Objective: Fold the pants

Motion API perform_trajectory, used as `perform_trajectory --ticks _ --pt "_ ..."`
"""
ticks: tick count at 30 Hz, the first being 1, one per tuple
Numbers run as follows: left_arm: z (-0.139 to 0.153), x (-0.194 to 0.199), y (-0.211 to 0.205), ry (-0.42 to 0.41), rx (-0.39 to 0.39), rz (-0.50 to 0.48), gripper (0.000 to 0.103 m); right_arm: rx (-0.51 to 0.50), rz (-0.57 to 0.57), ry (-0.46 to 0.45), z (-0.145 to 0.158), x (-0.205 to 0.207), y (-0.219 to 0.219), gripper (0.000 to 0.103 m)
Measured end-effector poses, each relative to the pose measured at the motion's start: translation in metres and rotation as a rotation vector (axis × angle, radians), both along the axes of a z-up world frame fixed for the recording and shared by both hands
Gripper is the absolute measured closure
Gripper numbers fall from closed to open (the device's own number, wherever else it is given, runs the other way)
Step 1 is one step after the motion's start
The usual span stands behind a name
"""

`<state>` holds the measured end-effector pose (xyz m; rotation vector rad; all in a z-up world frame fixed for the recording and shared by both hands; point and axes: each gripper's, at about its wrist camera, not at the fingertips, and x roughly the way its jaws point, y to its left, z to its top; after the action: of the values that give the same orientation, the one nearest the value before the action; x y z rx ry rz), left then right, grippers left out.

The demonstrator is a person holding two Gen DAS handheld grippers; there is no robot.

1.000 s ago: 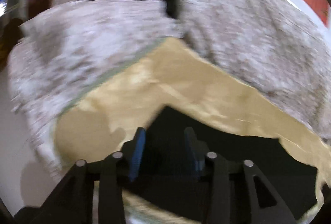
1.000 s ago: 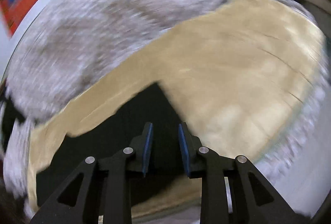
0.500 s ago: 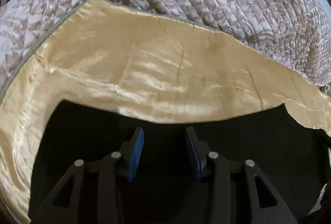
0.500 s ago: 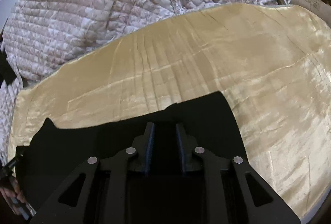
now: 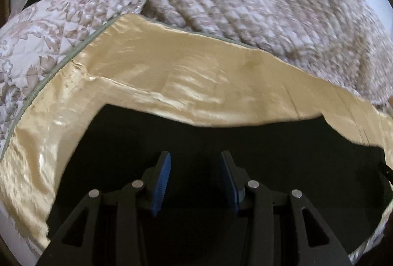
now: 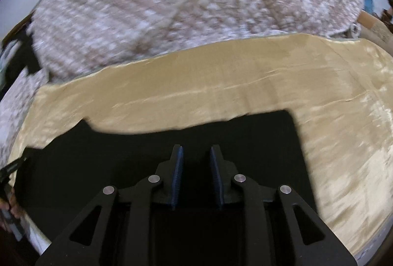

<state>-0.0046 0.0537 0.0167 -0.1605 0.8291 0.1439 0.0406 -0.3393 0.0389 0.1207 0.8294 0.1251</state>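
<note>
Both grippers, left (image 5: 195, 178) and right (image 6: 195, 175), hover with jaws apart, holding nothing, over the black pants (image 6: 152, 158) spread flat on the gold sheet (image 6: 221, 94). Beyond lies a quilt (image 6: 172, 8). Probably between folds; next needs an edge grasped.

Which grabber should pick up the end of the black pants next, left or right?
Probably the right gripper. The squared end of the black pants lies close beside it on the gold sheet. The left gripper, also open, sits over the middle of the cloth.
</note>
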Motion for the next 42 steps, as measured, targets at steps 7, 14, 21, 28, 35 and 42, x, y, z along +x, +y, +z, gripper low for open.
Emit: perform_trajectory --ticks 7,14,21,28,35,42 --pt "-0.005 -0.040 -0.041 -0.010 0.031 -0.092 0.059 -0.051 0.149 -0.019 -0.014 -0.049 0.055 0.079" --pt "-0.006 -0.055 -0.062 -0.019 0.068 -0.156 0.057 -0.120 0.238 -0.042 -0.026 -0.073 0.085 0.043" --pt "-0.002 -0.062 -0.066 -0.050 0.092 -0.159 0.057 -0.117 0.225 -0.067 -0.021 -0.078 0.090 0.042" --pt "-0.010 -0.058 -0.066 -0.026 0.115 -0.155 0.057 -0.170 0.277 -0.086 -0.027 -0.083 0.106 0.042" --pt "-0.009 -0.058 -0.056 -0.031 0.127 -0.109 0.057 -0.141 0.221 -0.083 -0.024 -0.080 0.093 0.042" --pt "-0.009 -0.054 -0.031 -0.018 0.108 -0.003 0.057 -0.127 0.136 -0.080 -0.021 -0.075 0.078 0.042"
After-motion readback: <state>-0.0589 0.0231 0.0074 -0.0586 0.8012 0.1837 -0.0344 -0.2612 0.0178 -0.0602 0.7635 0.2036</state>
